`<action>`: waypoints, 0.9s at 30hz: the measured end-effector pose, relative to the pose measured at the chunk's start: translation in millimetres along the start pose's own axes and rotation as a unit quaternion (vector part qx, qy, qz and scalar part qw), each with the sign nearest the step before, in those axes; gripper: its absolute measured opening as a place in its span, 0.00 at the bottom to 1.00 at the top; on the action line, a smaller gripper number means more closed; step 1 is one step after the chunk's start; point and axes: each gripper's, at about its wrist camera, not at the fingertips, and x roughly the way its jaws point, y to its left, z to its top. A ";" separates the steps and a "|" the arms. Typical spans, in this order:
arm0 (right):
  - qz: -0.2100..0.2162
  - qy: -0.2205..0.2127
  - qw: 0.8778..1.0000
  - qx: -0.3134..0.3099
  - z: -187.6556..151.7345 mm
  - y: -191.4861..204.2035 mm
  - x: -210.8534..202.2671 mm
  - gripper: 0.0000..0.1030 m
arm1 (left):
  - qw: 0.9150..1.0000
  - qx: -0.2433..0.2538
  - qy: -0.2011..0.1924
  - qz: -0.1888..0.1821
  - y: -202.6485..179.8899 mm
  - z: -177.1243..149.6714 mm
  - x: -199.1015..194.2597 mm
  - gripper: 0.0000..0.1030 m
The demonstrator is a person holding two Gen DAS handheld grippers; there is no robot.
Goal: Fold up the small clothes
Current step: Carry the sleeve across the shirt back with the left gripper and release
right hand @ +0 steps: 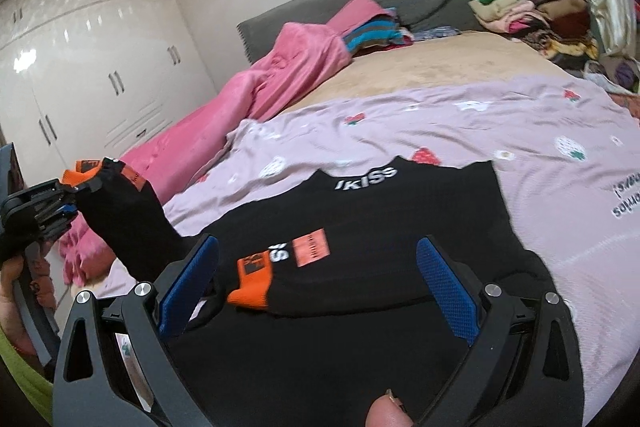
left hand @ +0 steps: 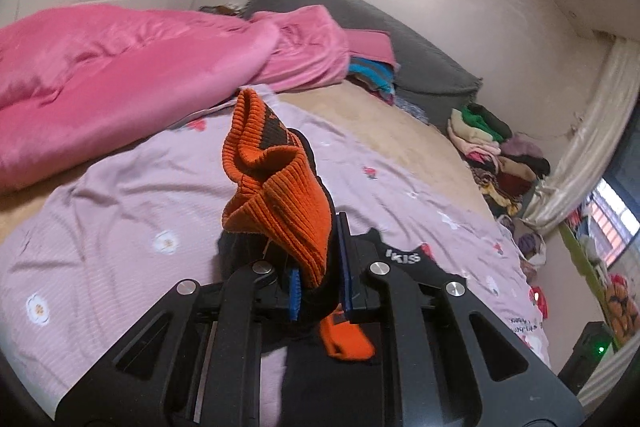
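Observation:
A small black top with orange ribbed cuffs and white "IKISS" lettering [right hand: 360, 219] lies on a lilac flowered sheet [right hand: 540, 163]. My left gripper [left hand: 320, 279] is shut on one sleeve's orange cuff [left hand: 276, 187], which stands up above the blue pads. In the right wrist view that gripper [right hand: 66, 205] holds the black sleeve [right hand: 124, 223] lifted at the left. My right gripper [right hand: 320, 275] is open and empty, low over the garment's near part, with the other orange cuff [right hand: 252, 281] folded across the body between its blue pads [right hand: 450, 291].
A pink quilt [left hand: 100, 83] is heaped at the left of the bed. A grey cushion [left hand: 400, 39] leans on the wall behind. Piles of folded clothes [right hand: 532, 15] sit at the far right. White wardrobes [right hand: 80, 67] stand left.

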 end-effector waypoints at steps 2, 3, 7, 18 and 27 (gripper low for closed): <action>-0.004 -0.006 1.000 0.010 1.0 -10.3 -5.3 0.95 | 1.000 0.014 0.002 -0.008 -17.9 0.0 4.4 0.07; -0.005 -0.009 1.000 0.015 1.2 -14.8 -7.5 0.95 | 1.000 0.019 0.004 -0.012 -22.8 1.1 7.4 0.07; -0.012 -0.020 0.999 0.033 2.9 -34.8 -17.9 0.95 | 0.999 0.044 0.010 -0.029 -54.7 -0.7 19.5 0.07; -0.049 -0.049 0.995 0.078 4.9 -86.3 -45.8 0.95 | 0.989 0.113 0.055 -0.081 -127.8 -32.6 59.0 0.07; -0.091 -0.063 0.988 0.103 3.8 -120.6 -61.6 0.95 | 0.975 0.155 0.125 -0.102 -149.2 -87.6 105.0 0.07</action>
